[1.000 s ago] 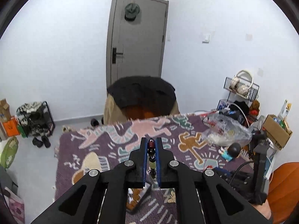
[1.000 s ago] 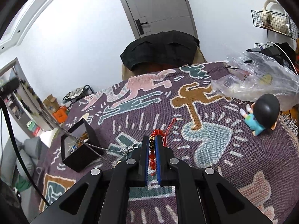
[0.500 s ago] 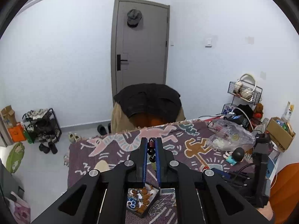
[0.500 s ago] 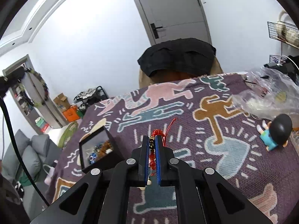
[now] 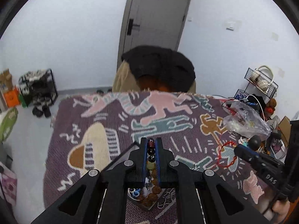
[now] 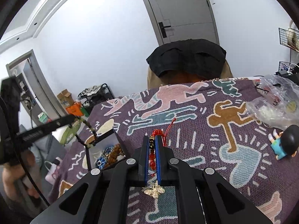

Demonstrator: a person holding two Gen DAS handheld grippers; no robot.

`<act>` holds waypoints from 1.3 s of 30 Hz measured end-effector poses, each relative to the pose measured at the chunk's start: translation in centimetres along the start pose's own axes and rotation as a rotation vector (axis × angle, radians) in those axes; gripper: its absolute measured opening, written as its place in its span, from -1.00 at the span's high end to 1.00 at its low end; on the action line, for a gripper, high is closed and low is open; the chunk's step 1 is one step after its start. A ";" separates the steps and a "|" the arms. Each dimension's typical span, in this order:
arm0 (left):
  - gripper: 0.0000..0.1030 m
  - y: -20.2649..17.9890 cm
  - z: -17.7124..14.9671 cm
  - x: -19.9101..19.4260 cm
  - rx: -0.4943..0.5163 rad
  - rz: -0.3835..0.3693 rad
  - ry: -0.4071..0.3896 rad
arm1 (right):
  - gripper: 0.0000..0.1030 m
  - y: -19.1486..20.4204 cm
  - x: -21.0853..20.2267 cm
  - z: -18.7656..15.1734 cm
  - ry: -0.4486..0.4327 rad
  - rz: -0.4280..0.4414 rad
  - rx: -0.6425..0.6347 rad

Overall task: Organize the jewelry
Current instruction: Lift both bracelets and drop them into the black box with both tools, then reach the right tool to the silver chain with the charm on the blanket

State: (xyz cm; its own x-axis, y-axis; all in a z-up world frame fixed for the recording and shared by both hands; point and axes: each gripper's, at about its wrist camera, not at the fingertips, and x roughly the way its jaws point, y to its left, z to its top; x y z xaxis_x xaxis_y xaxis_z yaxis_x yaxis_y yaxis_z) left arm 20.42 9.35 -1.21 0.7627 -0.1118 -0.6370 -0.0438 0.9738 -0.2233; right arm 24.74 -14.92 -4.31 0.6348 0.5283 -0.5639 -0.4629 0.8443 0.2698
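Lowering the dark bead strand [image 5: 151, 150] toward the jewelry box [image 6: 104, 149] is the step we judge in hand. Left gripper [image 5: 151, 145] is clamped narrow on that strand, which hangs in a loop right over the box's open top in the right wrist view. Right gripper [image 6: 153, 143] is pinched on a red bead bracelet [image 6: 152, 156], a pale charm dangling under it, just right of the box. We want the left strand centered over the box before letting go, so the loop doesn't catch the raised lid edge. Box sits near the left edge of the counter [image 6: 196, 130]; keep drops inside. Right of the box the cloth is bare; plastic bag [image 6: 274, 104] and doll [image 6: 284, 141] lie well apart.
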 end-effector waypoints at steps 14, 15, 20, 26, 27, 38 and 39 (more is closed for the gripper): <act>-0.84 6.3 -1.6 -0.9 -0.165 0.061 0.001 | 0.86 5.8 3.4 1.7 0.037 0.156 -0.041; -0.84 6.7 -1.6 -1.1 -0.170 0.083 0.001 | 0.86 6.3 3.6 1.9 0.038 0.182 -0.039; -0.84 8.2 -2.2 -2.2 -0.192 0.099 -0.021 | 0.86 6.8 5.0 2.5 0.047 0.267 0.021; -0.84 8.3 -2.7 -3.4 -0.176 0.090 -0.057 | -0.29 5.3 5.7 1.9 0.076 0.310 0.077; -0.84 8.3 -2.7 -3.3 -0.176 0.085 -0.058 | -0.30 4.9 5.5 1.9 0.070 0.306 0.083; -0.84 4.8 -3.2 -1.7 -0.119 0.029 -0.040 | -0.31 -1.2 4.3 0.0 0.106 0.166 0.158; -0.84 4.4 -3.3 -1.6 -0.113 0.025 -0.037 | -0.30 -1.7 4.2 -0.2 0.110 0.153 0.159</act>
State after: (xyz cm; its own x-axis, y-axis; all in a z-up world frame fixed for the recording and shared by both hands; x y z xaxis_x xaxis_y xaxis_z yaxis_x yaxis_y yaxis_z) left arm 16.87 13.17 -3.62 0.7837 -0.0788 -0.6161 -0.1338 0.9472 -0.2913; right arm 28.02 -14.15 -7.28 0.4898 0.6454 -0.5861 -0.4394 0.7634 0.4734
